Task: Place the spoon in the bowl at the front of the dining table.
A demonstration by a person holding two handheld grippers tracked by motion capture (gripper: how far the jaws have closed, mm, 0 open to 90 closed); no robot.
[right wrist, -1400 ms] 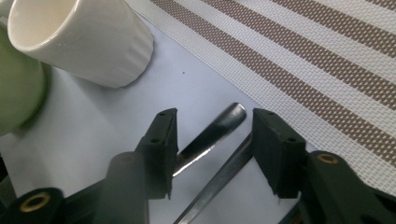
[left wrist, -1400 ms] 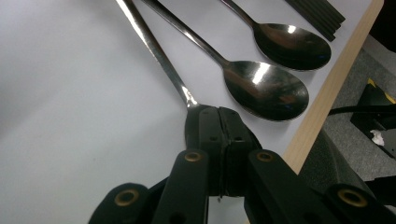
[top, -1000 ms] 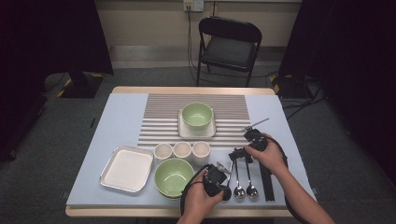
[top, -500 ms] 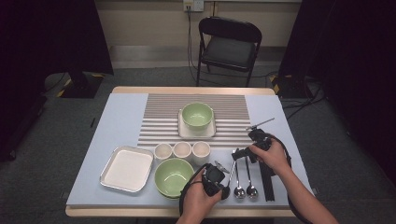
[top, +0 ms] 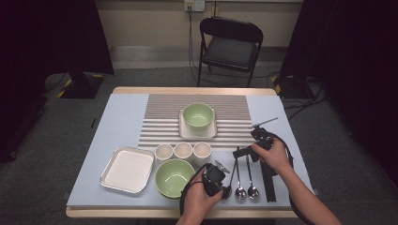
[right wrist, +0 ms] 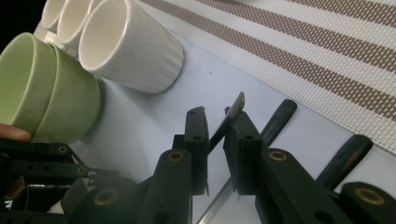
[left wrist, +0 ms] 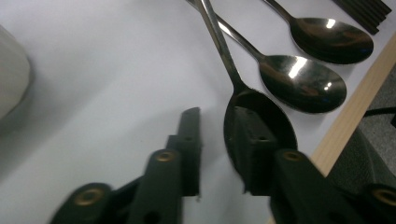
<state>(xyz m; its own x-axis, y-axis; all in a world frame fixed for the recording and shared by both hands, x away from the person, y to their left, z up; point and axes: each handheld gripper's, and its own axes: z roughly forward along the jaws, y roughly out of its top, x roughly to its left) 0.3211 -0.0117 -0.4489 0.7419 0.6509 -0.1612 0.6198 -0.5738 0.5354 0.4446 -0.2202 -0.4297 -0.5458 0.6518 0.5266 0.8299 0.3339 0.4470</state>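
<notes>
Left fingers (left wrist: pixel 217 154) newly parted; three spoons (left wrist: pixel 259 123), three cups (top: pixel 183 151).

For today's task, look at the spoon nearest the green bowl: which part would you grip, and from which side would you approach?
Grip the spoon by its thin handle end, coming from above with the jaws astride it. The handle is narrow and flat, while the bowl is wide, curved and slippery. The right gripper already straddles that end; the left gripper has just been opening beside the bowl.

A black folding chair (top: pixel 229 47) stands beyond the surface (top: pixel 123 112) on grey carpet (top: pixel 56 140), dark curtains (top: pixel 47 37) flanking a pale wall (top: pixel 150 21).
</notes>
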